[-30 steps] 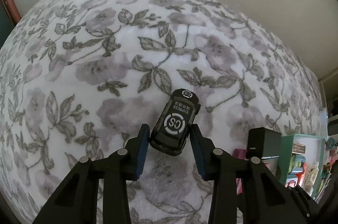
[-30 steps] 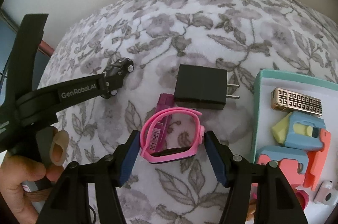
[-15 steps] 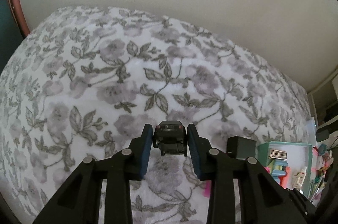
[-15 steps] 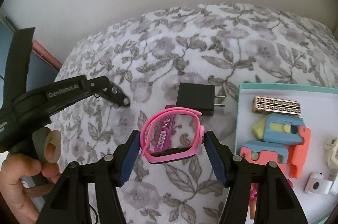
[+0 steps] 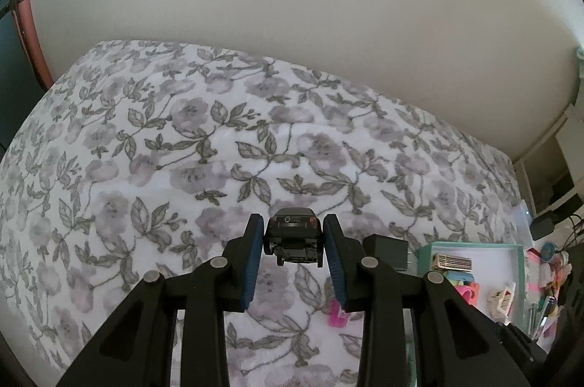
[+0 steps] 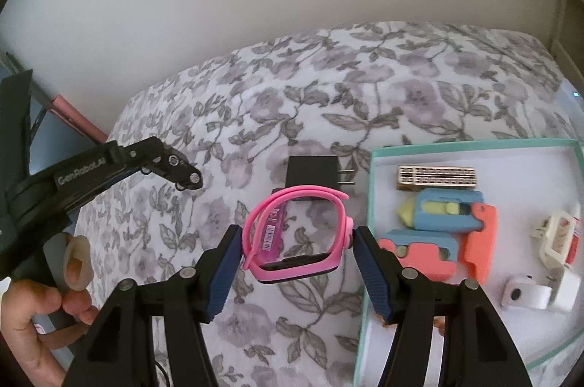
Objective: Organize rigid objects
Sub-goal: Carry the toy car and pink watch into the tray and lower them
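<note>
Gripping toy car (image 5: 294,237) and pink watch (image 6: 297,235) between clenched jaws, airborne above bedspread (image 5: 153,146); risked slipping from narrow pinches.

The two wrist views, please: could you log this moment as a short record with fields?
surface: floral bedspread
left gripper: shut on black toy car, lifted clear of the bedspread
right gripper: shut on pink watch
tray: teal-rimmed box holding gold block and foam shapes
left on bedspread: black charger, pink tagged item
</note>
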Demonstrator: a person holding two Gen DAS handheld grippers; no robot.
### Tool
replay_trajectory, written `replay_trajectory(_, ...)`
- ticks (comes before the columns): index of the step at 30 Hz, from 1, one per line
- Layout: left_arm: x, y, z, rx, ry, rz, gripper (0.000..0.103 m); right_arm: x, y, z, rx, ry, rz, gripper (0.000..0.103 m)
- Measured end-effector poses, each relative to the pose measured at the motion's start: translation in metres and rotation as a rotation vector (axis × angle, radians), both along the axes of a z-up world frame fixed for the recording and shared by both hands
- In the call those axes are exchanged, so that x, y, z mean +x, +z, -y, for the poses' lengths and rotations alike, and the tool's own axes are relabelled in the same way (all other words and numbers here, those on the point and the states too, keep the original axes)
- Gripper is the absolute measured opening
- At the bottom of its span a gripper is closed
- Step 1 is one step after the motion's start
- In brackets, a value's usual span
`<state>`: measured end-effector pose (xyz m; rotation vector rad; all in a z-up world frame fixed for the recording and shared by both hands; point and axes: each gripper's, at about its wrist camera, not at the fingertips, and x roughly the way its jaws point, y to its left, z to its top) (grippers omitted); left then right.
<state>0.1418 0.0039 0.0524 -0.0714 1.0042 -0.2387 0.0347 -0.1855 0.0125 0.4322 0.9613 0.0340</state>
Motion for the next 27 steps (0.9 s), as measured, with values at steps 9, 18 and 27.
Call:
replay_trajectory(9, -0.026, 0.022, 0.012, -0.007, -0.028, 0.049, 0.035, -0.029, 0.020, 0.020, -0.018, -0.064, 0.032, 0.065)
replay_trajectory(18, -0.057, 0.038, 0.048, -0.024, -0.125, 0.086, 0.035, -0.059, 0.028, 0.056, -0.057, -0.153, 0.036, 0.065)
replay_trajectory(27, -0.088, 0.048, 0.103, 0.003, -0.246, 0.127, 0.035, -0.084, 0.019, 0.102, -0.090, -0.271, -0.011, 0.065)
